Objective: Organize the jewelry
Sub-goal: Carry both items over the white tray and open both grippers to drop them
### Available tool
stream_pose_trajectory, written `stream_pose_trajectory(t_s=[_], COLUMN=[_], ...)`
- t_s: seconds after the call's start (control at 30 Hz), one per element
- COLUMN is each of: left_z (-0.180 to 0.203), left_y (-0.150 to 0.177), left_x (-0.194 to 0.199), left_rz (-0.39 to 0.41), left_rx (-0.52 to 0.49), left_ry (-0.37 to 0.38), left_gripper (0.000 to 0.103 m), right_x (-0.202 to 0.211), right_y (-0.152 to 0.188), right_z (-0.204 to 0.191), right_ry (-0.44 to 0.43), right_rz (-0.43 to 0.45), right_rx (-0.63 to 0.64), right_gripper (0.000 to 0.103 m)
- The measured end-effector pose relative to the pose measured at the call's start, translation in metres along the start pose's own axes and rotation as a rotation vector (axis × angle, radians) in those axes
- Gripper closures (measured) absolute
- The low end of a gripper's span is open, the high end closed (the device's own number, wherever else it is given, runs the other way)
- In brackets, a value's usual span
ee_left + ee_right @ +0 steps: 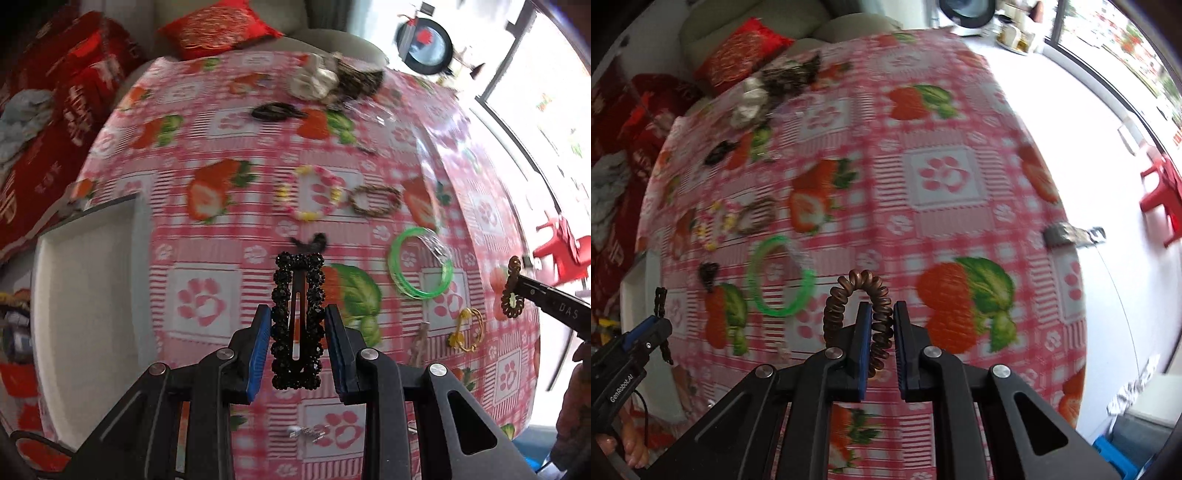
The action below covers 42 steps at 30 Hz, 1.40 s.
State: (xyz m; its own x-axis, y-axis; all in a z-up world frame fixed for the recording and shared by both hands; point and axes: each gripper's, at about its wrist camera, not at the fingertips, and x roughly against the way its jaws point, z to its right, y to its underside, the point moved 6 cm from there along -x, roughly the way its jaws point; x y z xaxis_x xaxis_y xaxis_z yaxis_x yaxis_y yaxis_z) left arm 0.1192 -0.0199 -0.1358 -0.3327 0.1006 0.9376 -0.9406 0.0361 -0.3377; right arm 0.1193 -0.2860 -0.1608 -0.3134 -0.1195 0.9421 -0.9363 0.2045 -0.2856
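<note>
Jewelry pieces held: my L gripper (297,332) fingers clamp black beaded hair clip (297,325); R gripper (879,334) pinches brown spiral hair tie (858,295), both above strawberry tablecloth (207,269).

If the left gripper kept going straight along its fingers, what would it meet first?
Most likely bare tablecloth. The left gripper, shut on the black beaded hair clip, points steeply down at it. A small dark item lies just past the clip's tip, but depth is unclear.

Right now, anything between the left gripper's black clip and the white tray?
Nothing visible. The left gripper holds the black clip off the table; the white tray sits beside it with only bare tablecloth between.
</note>
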Motion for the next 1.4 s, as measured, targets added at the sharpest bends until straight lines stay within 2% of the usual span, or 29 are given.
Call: stream_pose_trajectory(t_s=[0.2,0.53,0.73,0.87,1.07,1.4], left_z=[-0.047,-0.155,-0.225,-0.251,-0.265,-0.272], left_y=[0.002,0.005,0.005,0.002,-0.007,-0.014], left_x=[0.013,0.029,0.017,0.002,-0.023,-0.05], left_rz=[0.018,0.052,0.059,0.061,0.049,0.037], left_rx=[0.038,0.085,0.157,0.192,0.178,0.171], left_ry=[-0.026,-0.082,-0.133,-0.137,-0.143,-0.151], left_gripper=[0.067,0.067,0.067,0.066,0.066,0.066], right_x=[0.003,0.0,-0.019,-0.035,-0.061,-0.106], right_y=[-0.001,0.013,0.023,0.023,0.018,0.007], right_z=[-0.055,-0.201,-0.295,-0.342,-0.379,-0.398], right_ry=[-0.06,-0.198,-0.282,-0.299,-0.287,-0.224], right_rz=[0.011,0.011,-0.027,-0.039,-0.064,-0.11], right_rx=[0.06,0.17,0.251,0.302,0.339,0.366], right_gripper=[0.09,0.09,0.09,0.09,0.09,0.09])
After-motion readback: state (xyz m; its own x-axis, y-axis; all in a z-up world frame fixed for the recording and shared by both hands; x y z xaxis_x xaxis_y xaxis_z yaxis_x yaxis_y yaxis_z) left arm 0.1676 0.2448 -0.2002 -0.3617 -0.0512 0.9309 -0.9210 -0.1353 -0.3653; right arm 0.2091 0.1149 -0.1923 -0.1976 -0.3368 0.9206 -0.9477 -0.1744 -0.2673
